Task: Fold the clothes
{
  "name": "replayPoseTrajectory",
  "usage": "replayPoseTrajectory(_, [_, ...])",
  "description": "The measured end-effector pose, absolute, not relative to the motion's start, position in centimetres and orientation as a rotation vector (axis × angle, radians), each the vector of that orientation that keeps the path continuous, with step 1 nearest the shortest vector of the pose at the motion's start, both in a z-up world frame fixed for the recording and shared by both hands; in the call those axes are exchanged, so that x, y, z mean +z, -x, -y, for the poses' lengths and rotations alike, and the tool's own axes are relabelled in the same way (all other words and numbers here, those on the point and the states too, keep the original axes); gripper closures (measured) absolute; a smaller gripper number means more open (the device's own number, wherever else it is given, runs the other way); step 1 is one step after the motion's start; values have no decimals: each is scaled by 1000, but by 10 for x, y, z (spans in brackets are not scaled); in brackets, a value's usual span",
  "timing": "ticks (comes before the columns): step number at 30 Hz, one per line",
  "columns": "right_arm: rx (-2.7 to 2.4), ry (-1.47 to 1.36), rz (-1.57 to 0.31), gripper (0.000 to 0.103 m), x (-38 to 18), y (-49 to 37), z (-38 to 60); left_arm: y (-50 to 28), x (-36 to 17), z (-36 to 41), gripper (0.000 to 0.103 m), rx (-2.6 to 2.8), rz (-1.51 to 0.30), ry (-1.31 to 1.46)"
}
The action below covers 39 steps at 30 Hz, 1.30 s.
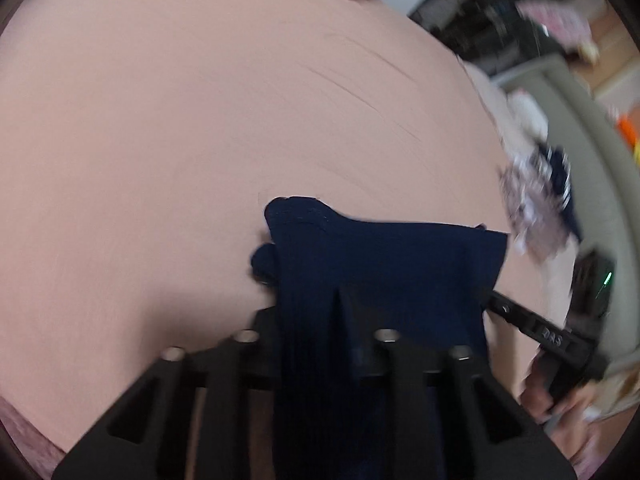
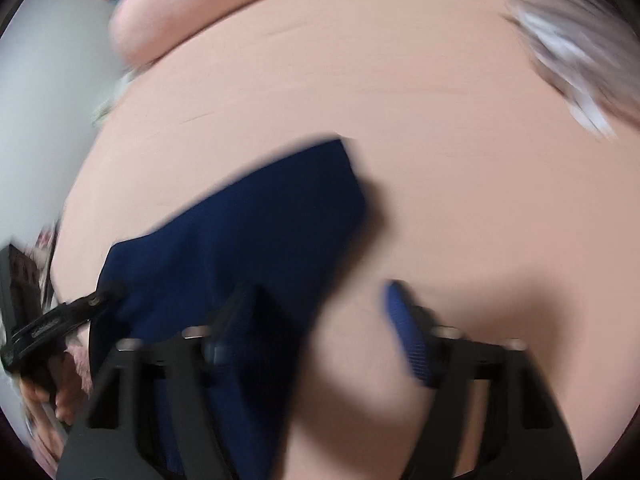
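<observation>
Navy garment (image 1: 384,264) pinched in left gripper (image 1: 316,320); right gripper (image 2: 320,312) agape, only right view

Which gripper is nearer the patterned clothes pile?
Right. The right gripper is close beside the patterned clothes pile; the left gripper is farther off, across the navy garment.

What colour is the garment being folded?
Dark navy blue garment, clearest in the right wrist view.

You've got a pink bedsheet (image 1: 180,140) filling both views, pale wall (image 2: 36,120) on left, blurry clutter (image 1: 532,196) at the bed's right edge.
</observation>
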State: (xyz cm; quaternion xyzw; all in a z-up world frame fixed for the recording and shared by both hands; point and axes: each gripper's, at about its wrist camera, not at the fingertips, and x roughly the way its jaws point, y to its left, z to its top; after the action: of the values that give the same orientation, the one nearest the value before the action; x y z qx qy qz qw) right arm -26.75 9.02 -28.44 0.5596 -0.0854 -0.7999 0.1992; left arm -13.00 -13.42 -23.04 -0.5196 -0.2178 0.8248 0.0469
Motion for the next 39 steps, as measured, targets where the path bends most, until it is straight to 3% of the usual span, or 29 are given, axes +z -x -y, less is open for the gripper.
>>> replayPoseTrajectory(4, [-2279,-1536,109,96,-273,276,-76,162,-221,126,90,2504,593,1558])
replayPoseTrajectory(7, [-2430,-1419,119,96,-244,275,-89,187,-227,127,90,2485,596,1623])
replayPoseTrajectory(9, [-2474,-1433,167,94,-239,287,-98,205,-232,128,73,2471,597,1665])
replayPoseTrajectory(10, [-2461,-1504,159,81,-249,294,-98,213,-234,128,41,2464,598,1687])
replayPoseTrajectory(11, [-2446,-1575,151,71,-258,301,-99,222,-236,128,41,2457,598,1708])
replayPoseTrajectory(12, [-2429,-1646,143,63,-268,308,-99,222,-234,131,43,2458,606,1710])
replayPoseTrajectory(15, [-2414,-1654,195,63,-271,294,-102,179,-217,144,43,2492,668,1619])
replayPoseTrajectory(18, [-2391,-1617,298,50,-265,257,-106,129,-216,151,44,2432,732,1615])
replayPoseTrajectory(20, [-2337,-1627,361,50,-264,226,-109,103,-221,146,71,2404,711,1612])
replayPoseTrajectory(21, [-2303,-1637,357,50,-266,210,-105,94,-223,142,74,2393,682,1605])
replayPoseTrajectory(31, [-2172,-1591,238,48,-289,155,-62,72,-225,138,75,2316,721,1527])
replayPoseTrajectory(33, [-2182,-1602,230,46,-286,158,-70,73,-232,134,85,2339,715,1542])
replayPoseTrajectory(39, [-2223,-1640,180,44,-279,160,-57,61,-228,127,89,2367,657,1582])
